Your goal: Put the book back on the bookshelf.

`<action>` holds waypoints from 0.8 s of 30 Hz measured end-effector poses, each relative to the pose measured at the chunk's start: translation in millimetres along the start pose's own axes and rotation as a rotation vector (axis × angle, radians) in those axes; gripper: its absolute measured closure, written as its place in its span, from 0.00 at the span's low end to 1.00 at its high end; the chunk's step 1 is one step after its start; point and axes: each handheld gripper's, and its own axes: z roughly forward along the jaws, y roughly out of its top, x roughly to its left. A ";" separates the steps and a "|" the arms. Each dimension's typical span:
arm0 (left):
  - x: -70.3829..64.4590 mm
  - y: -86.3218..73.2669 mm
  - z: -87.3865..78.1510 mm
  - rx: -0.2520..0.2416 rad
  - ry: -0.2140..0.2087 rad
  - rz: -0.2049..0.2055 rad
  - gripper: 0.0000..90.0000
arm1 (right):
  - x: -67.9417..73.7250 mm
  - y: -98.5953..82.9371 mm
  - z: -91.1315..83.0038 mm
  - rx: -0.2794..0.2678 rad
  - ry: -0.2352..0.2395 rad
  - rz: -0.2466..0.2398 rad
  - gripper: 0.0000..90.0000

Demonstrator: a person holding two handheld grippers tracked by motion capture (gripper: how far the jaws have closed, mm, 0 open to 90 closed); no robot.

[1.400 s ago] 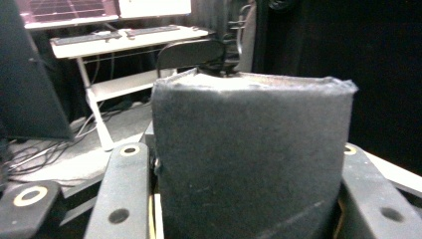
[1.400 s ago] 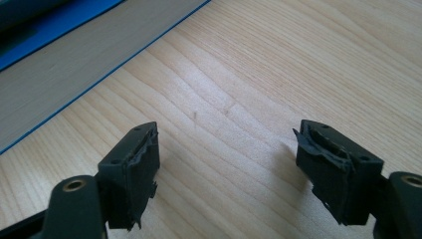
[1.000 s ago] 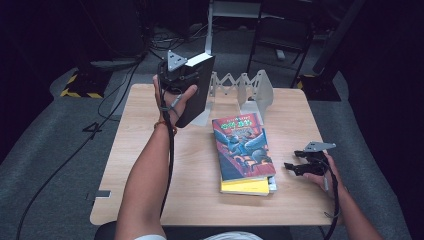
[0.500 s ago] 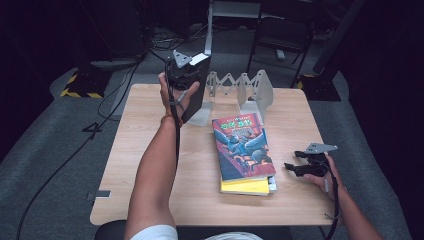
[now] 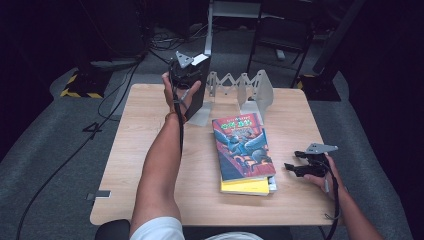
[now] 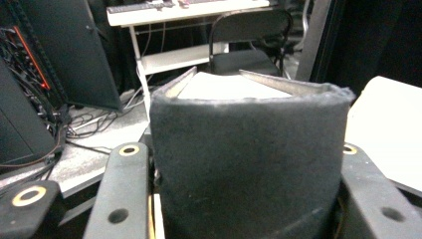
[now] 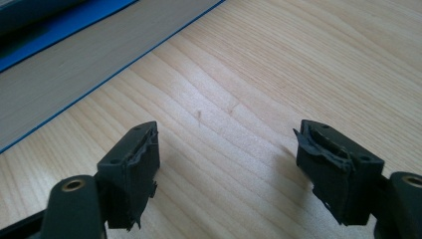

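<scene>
My left gripper [image 5: 183, 75] is raised over the table's far left part, shut on a thick black book [image 5: 199, 86] held almost upright. In the left gripper view the book's fuzzy dark spine [image 6: 249, 154] sits between the jaws, with its white page edges on top. My right gripper [image 5: 294, 168] rests low on the table at the right, open. Nothing lies between its jaws in the right gripper view, just bare wood [image 7: 231, 164]. A colourful paperback [image 5: 242, 145] lies on a yellow book [image 5: 247, 186] mid-table, just left of the right gripper.
A folding metal book rack [image 5: 250, 87] stands at the table's far edge, right of the held book. The wooden table [image 5: 140, 150] has free room on its left half. The stack's page edges [image 7: 74, 64] lie close ahead of the right gripper. Cables and a chair are beyond the table.
The left hand has shifted slightly toward the rack with the black book still gripped. The right gripper has stayed in place, open.
</scene>
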 end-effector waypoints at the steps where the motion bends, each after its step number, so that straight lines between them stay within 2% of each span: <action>1: 0.0 -0.9 1.4 -0.007 -0.001 -0.002 0.57 | -0.1 -0.2 -0.2 0.000 0.003 -0.003 0.28; 3: 1.2 -1.0 4.9 0.007 -0.014 0.008 0.57 | -0.2 -0.4 -0.4 -0.001 0.006 -0.007 0.28; 11: -1.5 -4.9 18.0 0.031 -0.017 0.036 0.57 | 1.2 -1.2 -1.3 -0.001 0.014 -0.009 0.28; 16: -0.1 -6.8 21.1 0.026 -0.016 0.026 0.57 | 1.2 -1.2 -1.3 -0.001 0.014 -0.010 0.28; 24: 5.1 -15.7 16.4 0.026 -0.010 -0.007 0.56 | 1.6 -1.3 -1.4 -0.001 0.014 -0.010 0.28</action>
